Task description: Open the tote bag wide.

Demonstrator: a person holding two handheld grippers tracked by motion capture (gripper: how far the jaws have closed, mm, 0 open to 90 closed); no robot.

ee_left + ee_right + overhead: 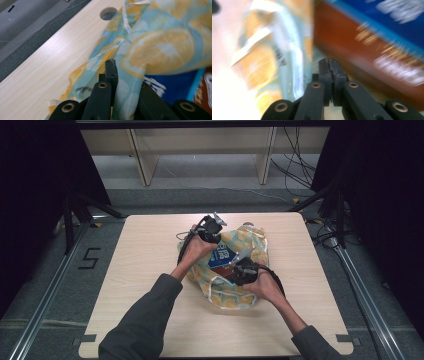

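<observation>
A light-blue cloth bag (250, 242) printed with orange slices lies in the middle of the wooden table (145, 270). In its mouth I see a blue box (222, 257) and a brown box (352, 32) beside it. My left gripper (216, 236) is at the bag's upper left edge, and the left gripper view has it shut on a fold of the bag (160, 47), which hides the right pad. My right gripper (234, 269) is at the bag's near side, by the opening. Its pads (325, 67) meet with nothing between them, just in front of the brown box.
Bare tabletop surrounds the bag on all sides. A round hole (108, 13) is cut in the table near its edge. Beyond the far edge stands a wooden frame (145, 165); cables (300, 170) lie on the floor at the back right. Metal rails (360, 285) flank the table.
</observation>
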